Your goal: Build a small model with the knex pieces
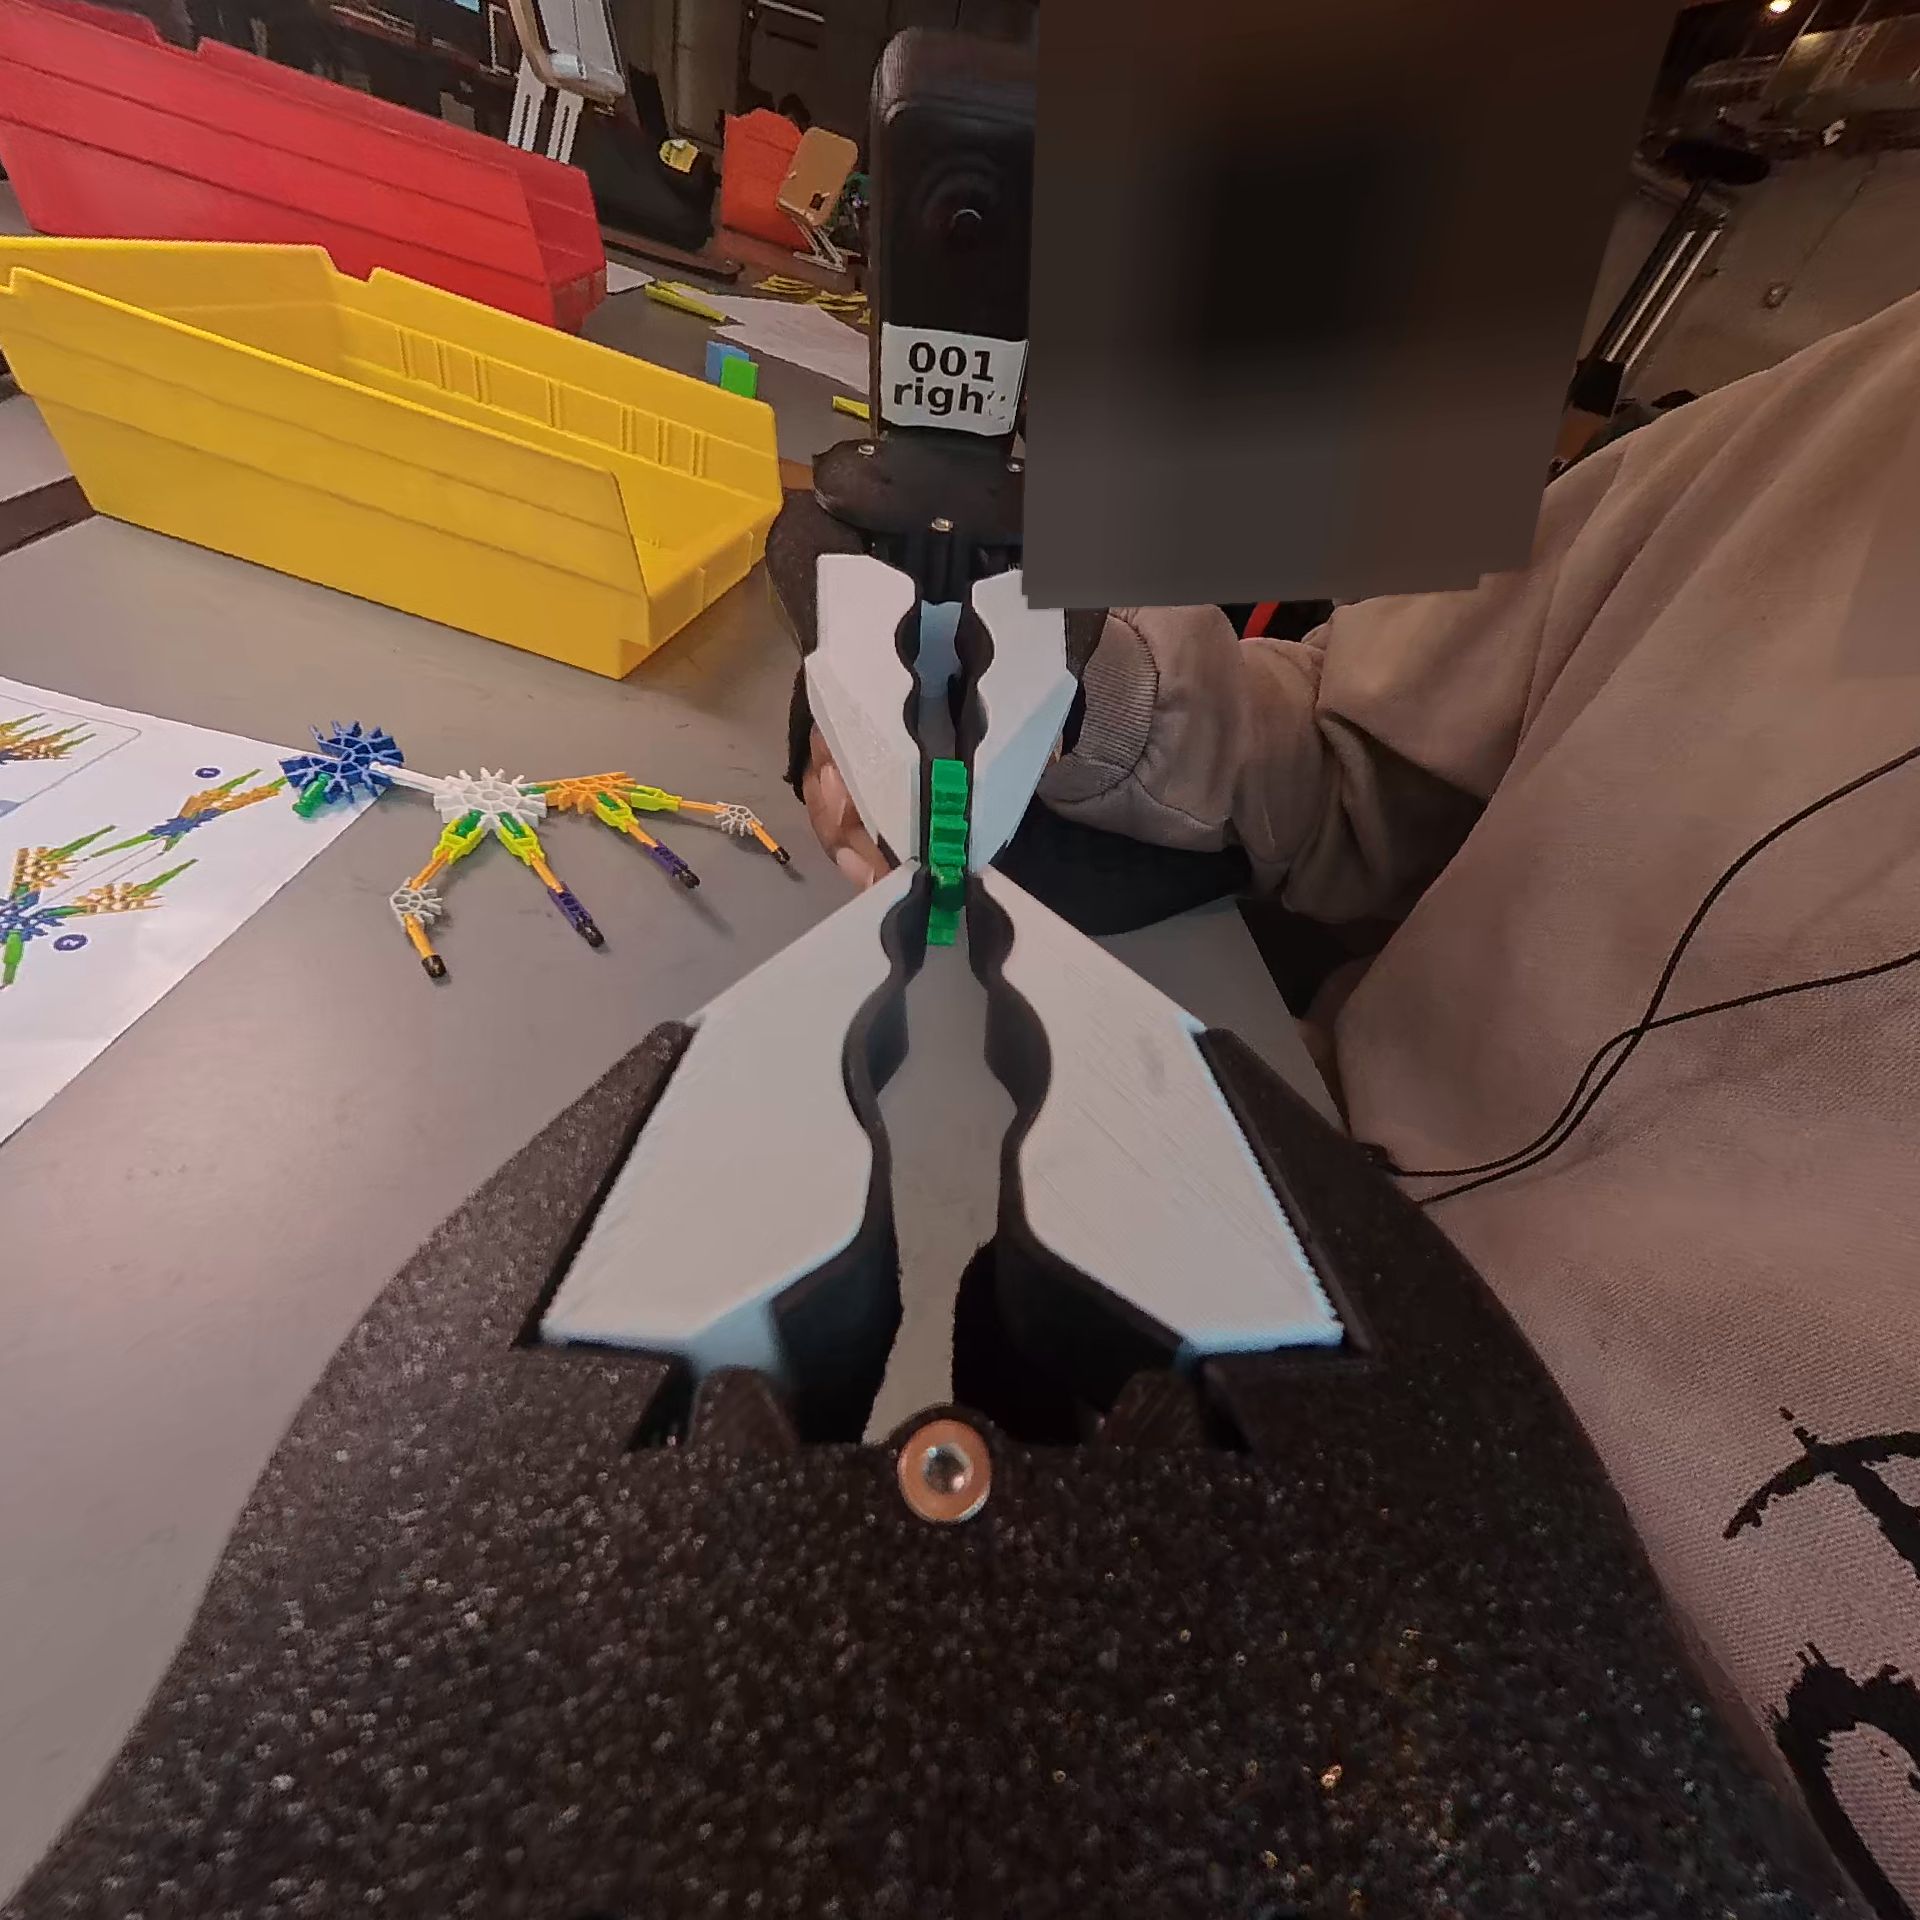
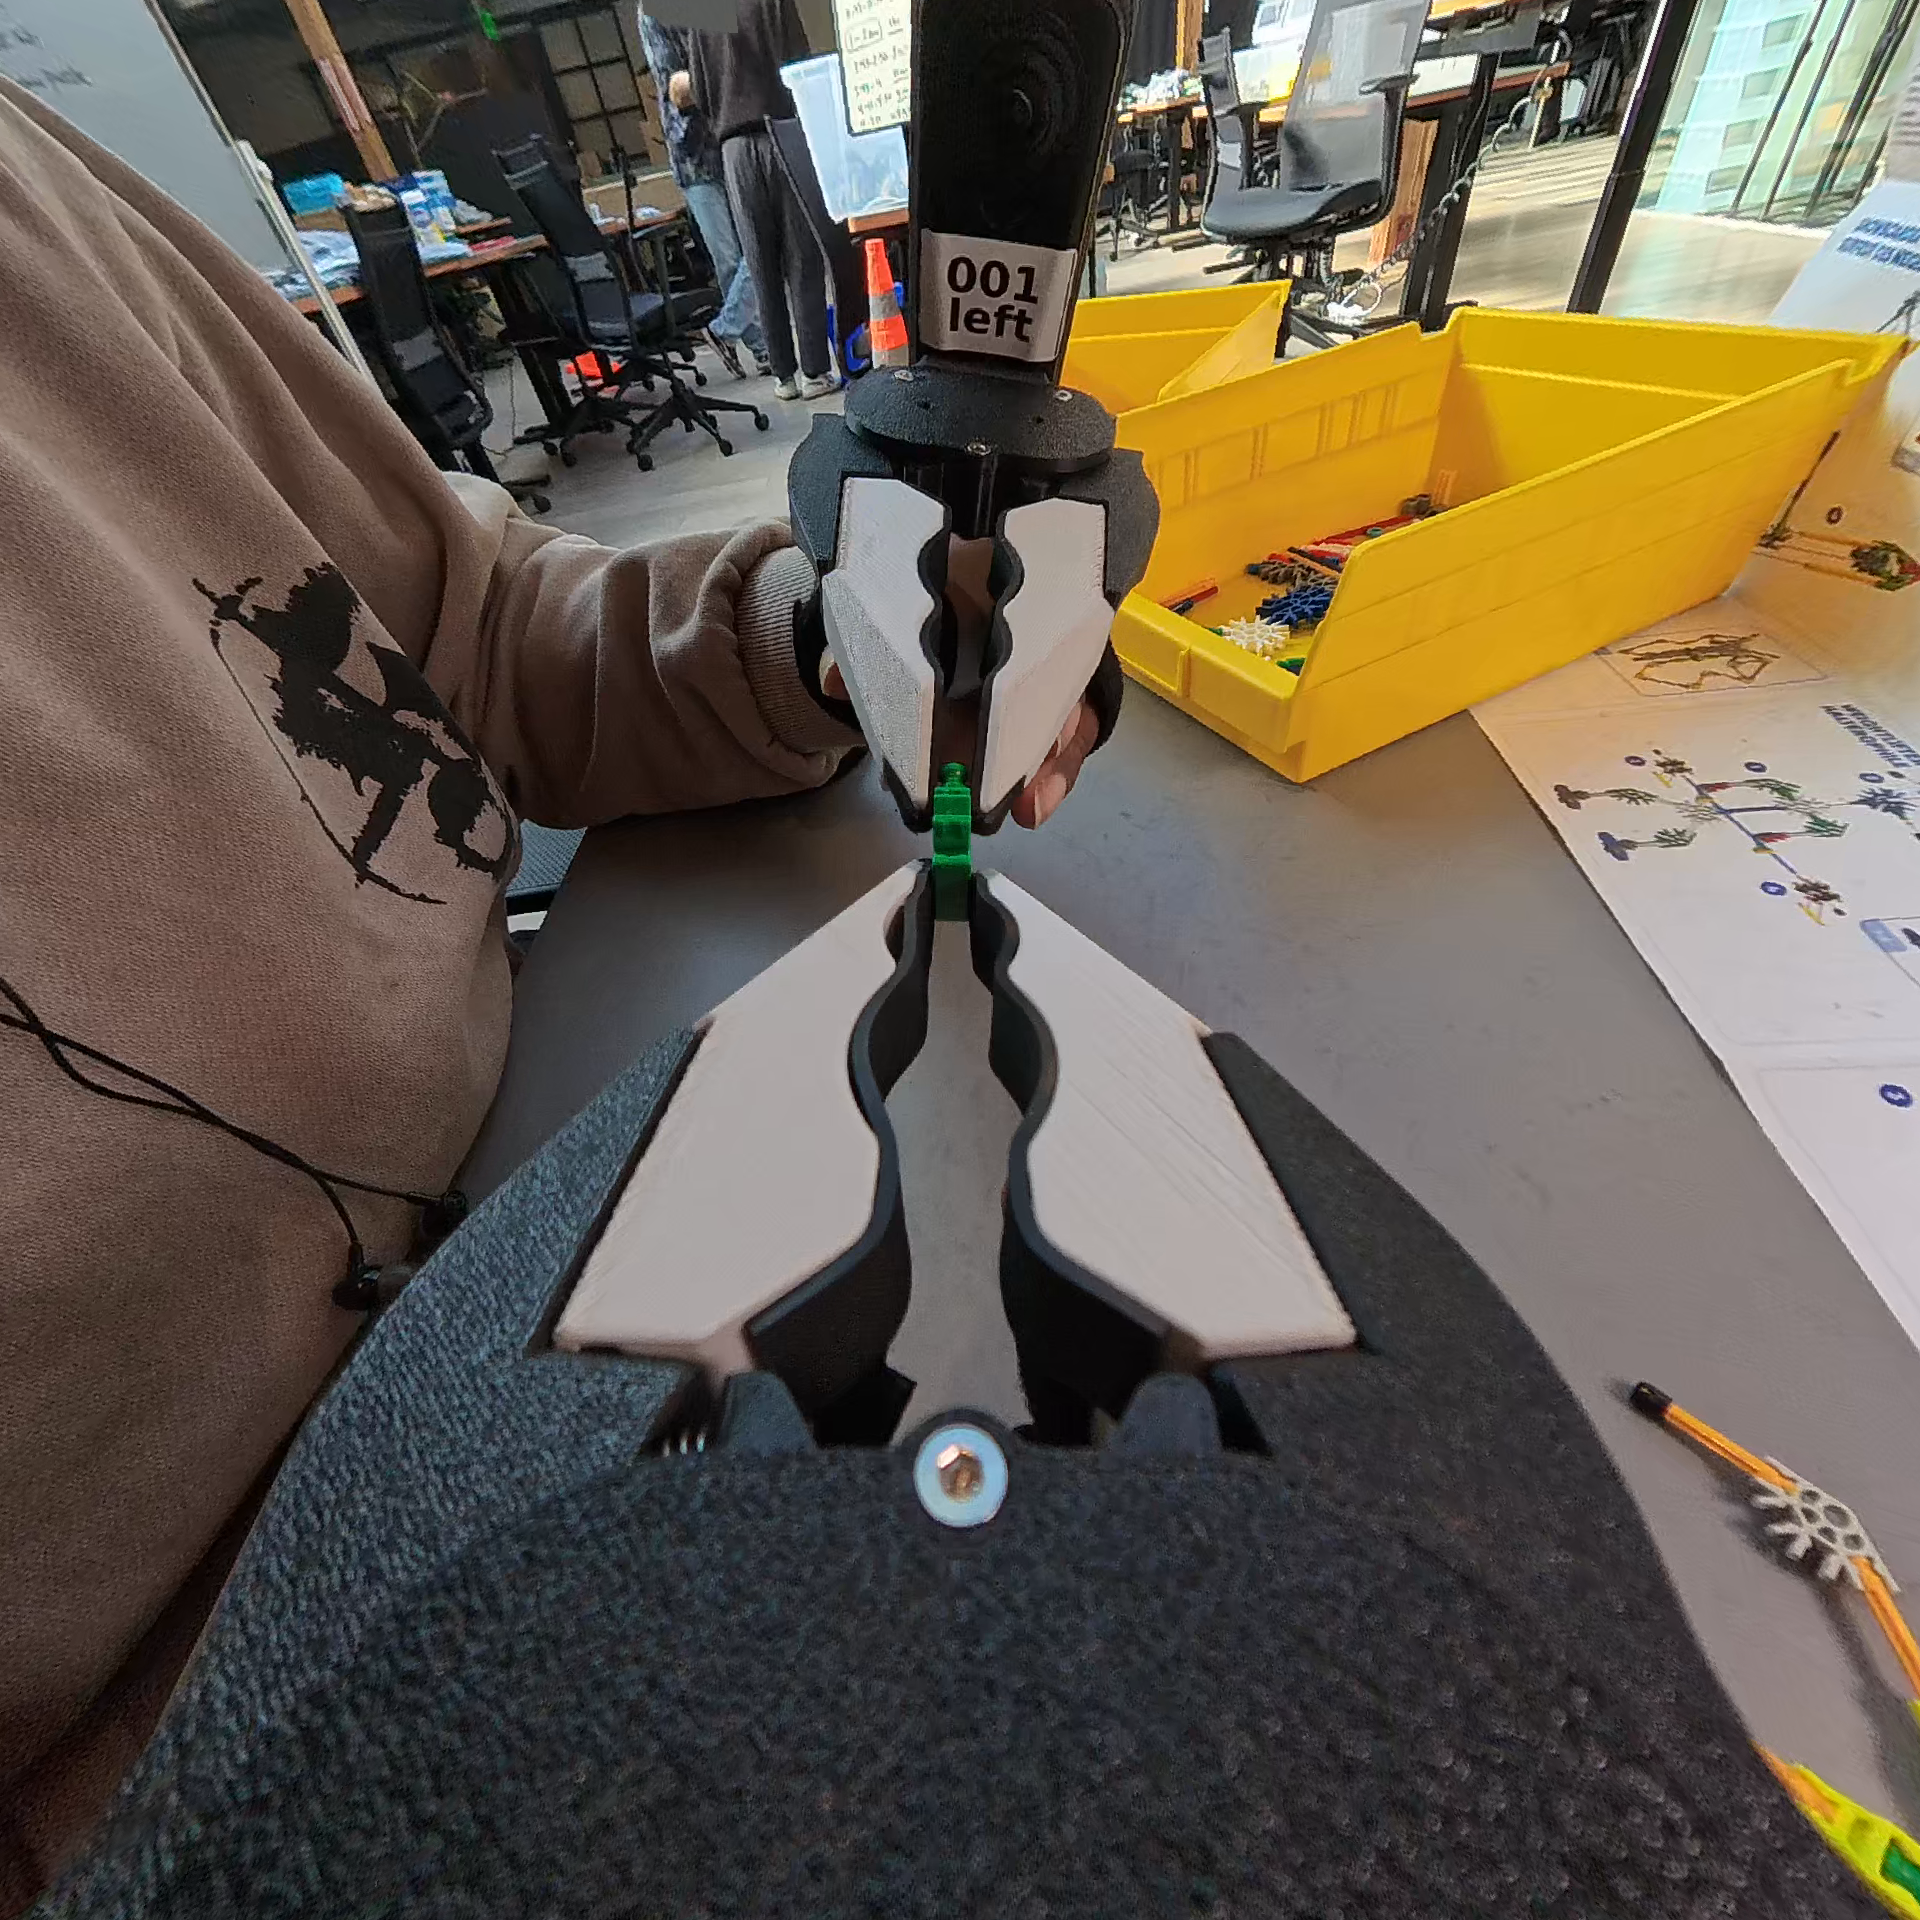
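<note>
A small green toy construction piece is held between both grippers, which meet tip to tip above the grey table. My left gripper is shut on its near end. My right gripper faces it and is shut on the far, ribbed end. In the right wrist view the green piece spans from my right gripper to the left gripper. Whether it is one piece or two joined ones I cannot tell. A built model of blue, white and orange connectors with yellow rods lies left of the grippers.
An instruction sheet lies at the left. A yellow bin and red bins stand behind it. In the right wrist view a yellow bin holds loose pieces, beside a sheet. The person's beige sleeve and a black cable are close. My two grippers' fingertips are within a few centimetres of each other. The built model is about equally far from each gripper, around 25 centimetres.
</note>
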A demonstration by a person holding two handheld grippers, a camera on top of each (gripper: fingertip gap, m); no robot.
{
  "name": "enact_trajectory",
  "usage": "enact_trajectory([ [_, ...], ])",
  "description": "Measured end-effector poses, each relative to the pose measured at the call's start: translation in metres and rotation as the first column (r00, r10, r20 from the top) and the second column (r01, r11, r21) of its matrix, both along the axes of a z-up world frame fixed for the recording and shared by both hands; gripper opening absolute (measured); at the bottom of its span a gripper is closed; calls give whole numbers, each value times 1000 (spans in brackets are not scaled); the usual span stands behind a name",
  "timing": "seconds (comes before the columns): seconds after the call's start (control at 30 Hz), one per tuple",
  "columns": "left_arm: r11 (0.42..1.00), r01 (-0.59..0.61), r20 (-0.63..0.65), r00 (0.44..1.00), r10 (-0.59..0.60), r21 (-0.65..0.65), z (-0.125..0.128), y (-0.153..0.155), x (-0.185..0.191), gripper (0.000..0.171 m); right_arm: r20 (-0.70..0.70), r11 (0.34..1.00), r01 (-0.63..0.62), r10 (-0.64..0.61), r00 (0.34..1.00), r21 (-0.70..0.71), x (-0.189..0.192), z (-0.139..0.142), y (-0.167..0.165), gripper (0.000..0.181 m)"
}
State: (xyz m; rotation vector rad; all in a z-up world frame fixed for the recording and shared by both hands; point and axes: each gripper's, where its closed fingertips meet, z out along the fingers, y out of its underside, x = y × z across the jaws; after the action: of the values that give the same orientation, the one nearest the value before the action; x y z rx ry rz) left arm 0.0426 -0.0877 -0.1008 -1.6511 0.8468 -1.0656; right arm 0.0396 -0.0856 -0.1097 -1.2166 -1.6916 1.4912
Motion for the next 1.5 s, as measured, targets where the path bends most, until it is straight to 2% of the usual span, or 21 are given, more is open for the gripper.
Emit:
enact_trajectory([
  [0.17,1000,-29,-48,998,29,0,-6,4,0,5,23,1000,22,-22,999,11,-1,-4,4,4],
  [0.27,997,-81,-58,995,81,-9,-9,12,-3,5,30,996,76,-77,997,39,-5,-8,12,4],
  [0.47,949,-300,-146,939,311,95,-16,38,-15,6,9,955,279,-281,960,105,-18,-16,37,5],
  [0.53,911,-370,-212,890,404,182,-20,46,-21,6,-2,923,358,-361,932,144,-23,-20,45,5],
  [0.63,833,-432,-316,782,537,347,-25,55,-26,7,5,881,454,-459,888,132,-28,-25,54,7],
  [0.8,751,-429,-396,658,641,502,-29,61,-31,7,6,825,536,-546,838,177,-31,-29,61,7],
  [0.83,728,-426,-403,628,666,538,-28,63,-33,7,13,833,528,-537,843,165,-33,-29,58,4],
  [0.9,688,-412,-409,581,703,597,-24,67,-35,4,21,811,575,-580,814,110,-34,-27,60,4],
  [1.03,678,-438,-358,611,707,590,-10,69,-34,4,3,820,572,-572,820,-6,-33,-13,64,4],
  [1.1,657,-433,-350,597,722,617,-11,70,-33,5,64,819,530,-530,846,-221,-31,-14,64,4],
  [1.13,648,-434,-339,597,727,626,-11,71,-32,5,95,793,491,-492,865,-361,-31,-14,64,4],
  [1.17,658,-444,-315,626,714,608,-10,70,-30,5,122,749,473,-474,872,-464,-29,-15,67,4],
  [1.2,681,-461,-279,670,688,570,-7,69,-28,5,132,725,467,-470,873,-506,-27,-17,73,4],
  [1.27,702,-528,-192,717,670,479,4,68,-42,5,133,747,503,-499,856,-434,-20,-22,87,4],
  [1.3,696,-562,-173,710,683,446,8,69,-57,5,98,773,532,-534,840,-346,-16,-21,94,4],
  [1.37,625,-640,-181,620,763,446,18,73,-105,5,32,810,559,-563,826,-175,-12,-14,100,5],
  [1.43,534,-727,-252,471,845,432,22,73,-167,6,-26,825,557,-561,827,-93,-11,-5,97,5],
  [1.5,444,-808,-336,325,884,388,15,65,-227,6,-48,840,538,-541,840,-69,-14,-2,90,5],
])
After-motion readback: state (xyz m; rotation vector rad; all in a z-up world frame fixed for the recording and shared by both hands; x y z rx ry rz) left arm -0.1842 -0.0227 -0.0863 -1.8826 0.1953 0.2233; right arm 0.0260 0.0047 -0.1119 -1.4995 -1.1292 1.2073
